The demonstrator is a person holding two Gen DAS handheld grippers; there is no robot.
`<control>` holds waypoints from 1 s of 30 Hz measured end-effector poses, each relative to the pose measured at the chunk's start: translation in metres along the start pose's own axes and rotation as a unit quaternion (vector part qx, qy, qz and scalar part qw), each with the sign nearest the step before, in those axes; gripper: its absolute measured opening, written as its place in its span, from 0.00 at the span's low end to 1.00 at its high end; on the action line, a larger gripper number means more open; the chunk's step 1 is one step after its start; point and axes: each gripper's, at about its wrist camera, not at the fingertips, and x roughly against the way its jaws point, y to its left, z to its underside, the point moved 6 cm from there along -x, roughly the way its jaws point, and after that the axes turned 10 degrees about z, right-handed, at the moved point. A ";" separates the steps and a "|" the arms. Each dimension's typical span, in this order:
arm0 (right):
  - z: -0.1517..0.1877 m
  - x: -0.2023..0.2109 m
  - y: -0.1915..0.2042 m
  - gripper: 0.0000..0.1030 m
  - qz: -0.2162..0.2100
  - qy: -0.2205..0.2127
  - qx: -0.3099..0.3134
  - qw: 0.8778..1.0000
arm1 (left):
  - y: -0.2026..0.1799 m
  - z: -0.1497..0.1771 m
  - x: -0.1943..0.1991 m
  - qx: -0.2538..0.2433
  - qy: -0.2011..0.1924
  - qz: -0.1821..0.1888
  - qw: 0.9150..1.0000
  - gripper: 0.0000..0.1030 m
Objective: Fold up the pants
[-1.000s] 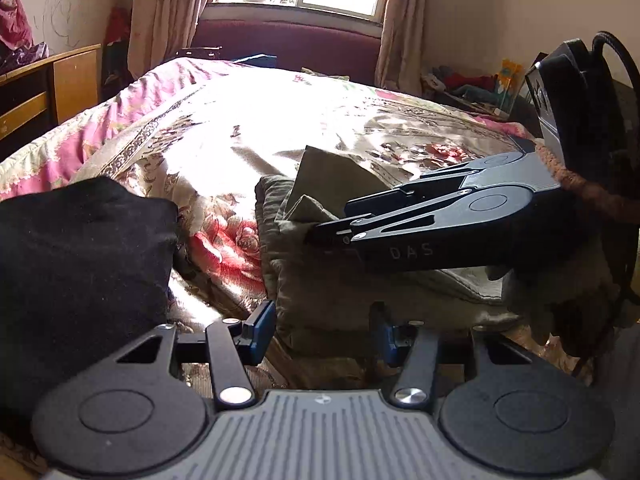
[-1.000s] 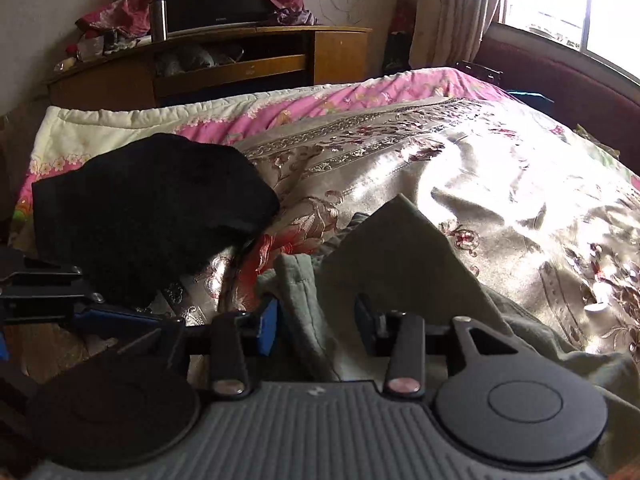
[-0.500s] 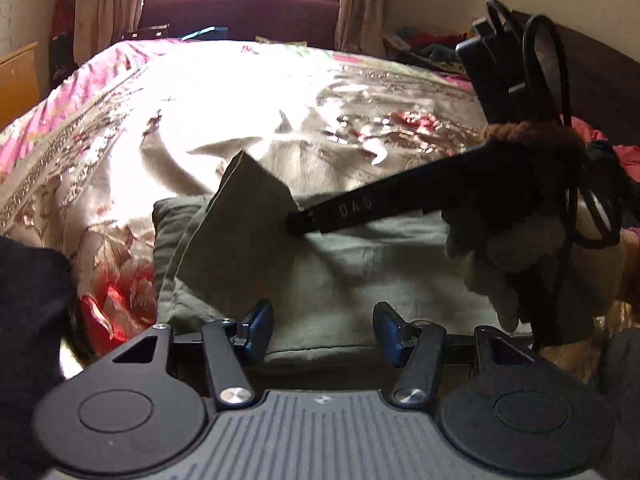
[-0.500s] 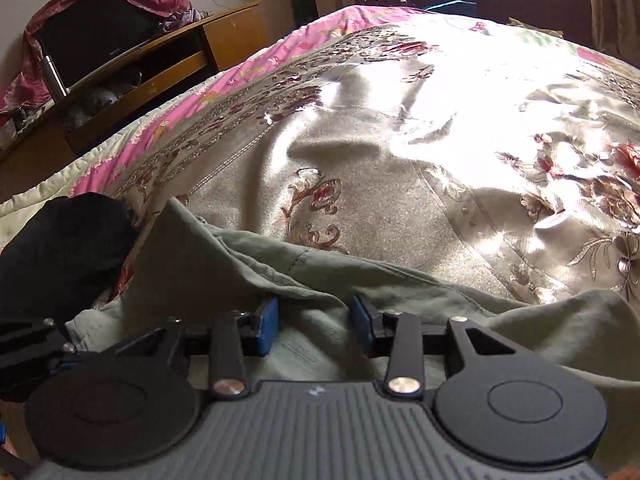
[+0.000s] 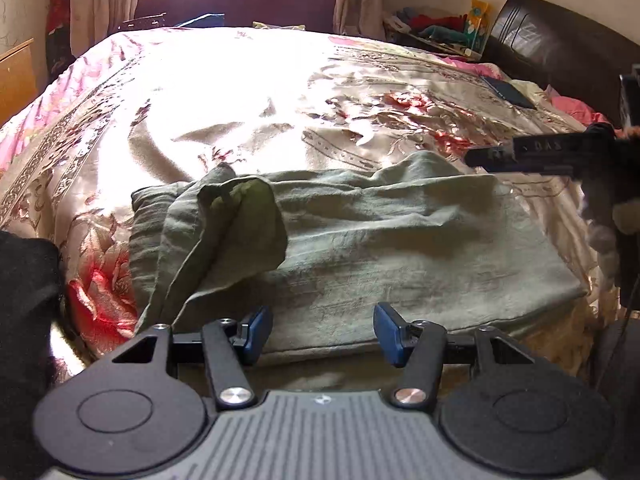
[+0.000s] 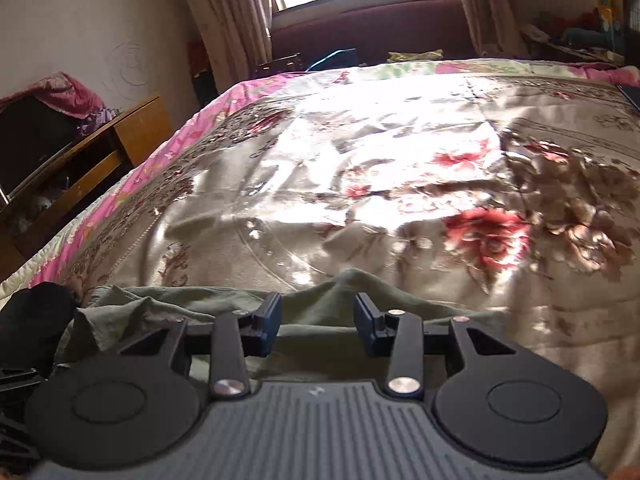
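Left wrist view: the green pants (image 5: 360,248) lie folded on the floral bedspread (image 5: 248,112), one flap turned over at their left end. The left gripper (image 5: 322,334) hovers at their near edge, jaws apart and empty. Right wrist view: the right gripper (image 6: 317,326), jaws apart, sits over the pants' far edge, gripping nothing.

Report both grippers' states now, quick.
Left gripper: open, holding nothing, at the near edge of the green pants.
Right gripper: open, holding nothing, over the pants' far edge.
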 end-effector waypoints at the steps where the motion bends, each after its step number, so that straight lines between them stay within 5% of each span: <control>1: 0.007 0.007 -0.031 0.42 0.021 0.013 -0.024 0.999 | -0.007 -0.006 -0.007 -0.010 -0.003 0.005 1.000 0.67; 6: 0.037 0.021 -0.097 0.41 0.019 0.055 -0.090 0.994 | -0.024 -0.030 -0.040 -0.030 0.018 0.070 0.997 0.67; 10: 0.051 0.016 -0.092 0.41 -0.033 0.063 -0.109 0.992 | 0.034 -0.056 -0.056 0.012 0.025 -0.017 0.999 0.67; 14: 0.055 0.005 -0.091 0.41 -0.047 0.072 -0.104 0.991 | 0.073 -0.066 -0.022 0.092 -0.035 -0.053 0.994 0.67; 17: 0.053 0.002 -0.095 0.41 -0.078 0.081 -0.119 0.987 | 0.063 -0.064 -0.001 0.052 -0.076 -0.113 0.989 0.68; 20: 0.049 -0.003 -0.098 0.41 -0.112 0.089 -0.131 0.981 | 0.041 -0.054 -0.001 -0.007 -0.070 -0.162 0.984 0.69; 25: 0.038 -0.032 -0.103 0.39 -0.158 0.094 -0.180 0.966 | -0.054 -0.020 -0.024 -0.088 -0.020 -0.040 0.995 0.69; 29: 0.032 -0.044 -0.104 0.31 -0.178 0.099 -0.202 0.958 | -0.145 0.013 -0.051 -0.196 0.025 0.051 0.979 0.71; 30: 0.032 -0.044 -0.102 0.17 -0.177 0.100 -0.198 0.959 | -0.168 0.020 -0.060 -0.231 0.025 0.060 0.971 0.71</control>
